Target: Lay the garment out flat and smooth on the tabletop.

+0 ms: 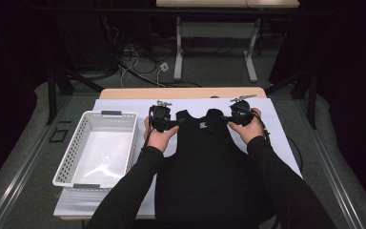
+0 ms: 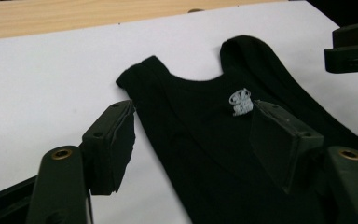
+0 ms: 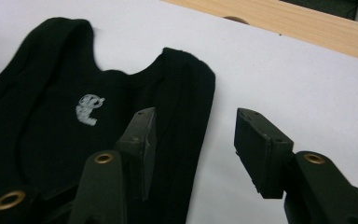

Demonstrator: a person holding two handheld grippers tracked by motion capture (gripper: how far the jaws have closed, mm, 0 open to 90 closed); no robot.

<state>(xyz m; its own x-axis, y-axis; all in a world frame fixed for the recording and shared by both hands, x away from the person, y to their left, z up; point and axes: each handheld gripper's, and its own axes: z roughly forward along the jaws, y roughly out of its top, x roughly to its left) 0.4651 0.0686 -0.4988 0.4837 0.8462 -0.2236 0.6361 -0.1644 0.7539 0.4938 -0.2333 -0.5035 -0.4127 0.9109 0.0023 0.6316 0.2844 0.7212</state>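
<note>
A black sleeveless top (image 1: 209, 162) with a small white logo (image 1: 203, 126) lies flat on a white sheet (image 1: 279, 138), its hem toward the person. My left gripper (image 1: 173, 122) is at its left shoulder strap. In the left gripper view the top (image 2: 186, 102) lies under the left gripper (image 2: 193, 137), whose jaws are open, one over the sheet and one over the cloth, pinching nothing. My right gripper (image 1: 228, 119) is at the right strap. In the right gripper view the right gripper (image 3: 200, 144) is open and straddles the edge of the top (image 3: 51, 116).
A white slotted basket (image 1: 95, 115) stands empty at the left of the table. The wooden table edge (image 1: 181, 93) runs behind the sheet. Beyond it are cables and a desk frame (image 1: 178, 52) on the floor. The other gripper (image 2: 352, 46) juts in at the upper right of the left gripper view.
</note>
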